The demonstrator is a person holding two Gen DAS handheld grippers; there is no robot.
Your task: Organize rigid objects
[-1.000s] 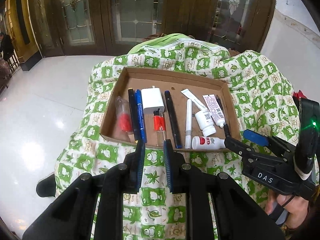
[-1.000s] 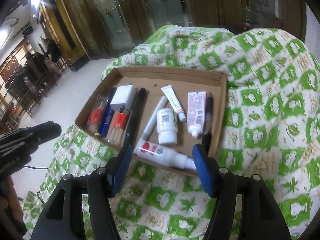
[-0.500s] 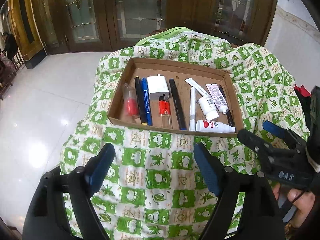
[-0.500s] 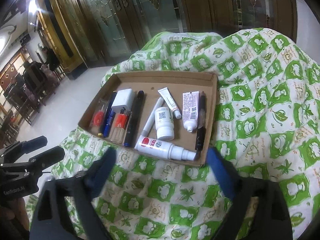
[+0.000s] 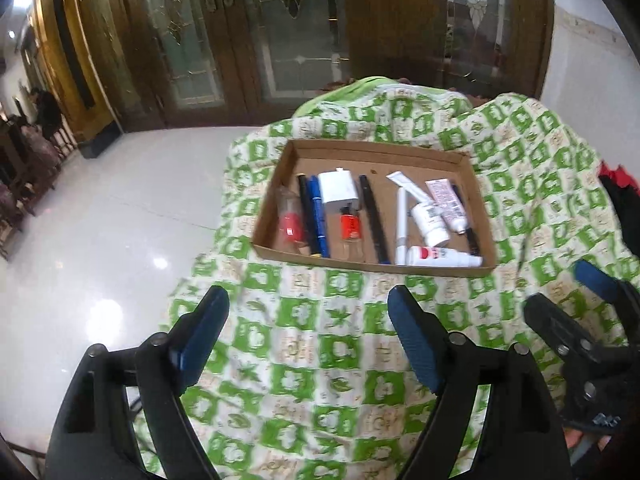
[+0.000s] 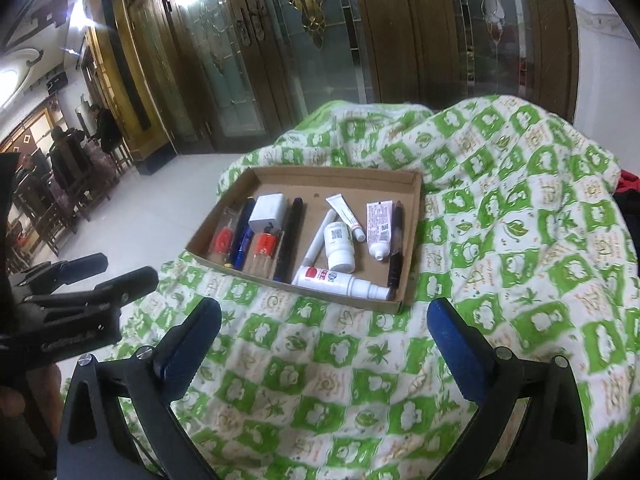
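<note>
The cardboard tray (image 5: 482,216) of pens and tubes lies beyond both grippers' spread, empty fingers (image 5: 202,330) (image 6: 454,338), which have just been opening and have drawn back from it.

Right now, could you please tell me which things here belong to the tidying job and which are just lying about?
Job: cardboard tray, white charger, spray bottle, blue pen, pill bottle, left gripper, right gripper.
Lying about: green patterned quilt, glass-panelled doors.

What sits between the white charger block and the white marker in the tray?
A long black pen, lying lengthwise beside the charger block; bare cardboard then separates it from the white marker. Right wrist view shows it best.
</note>
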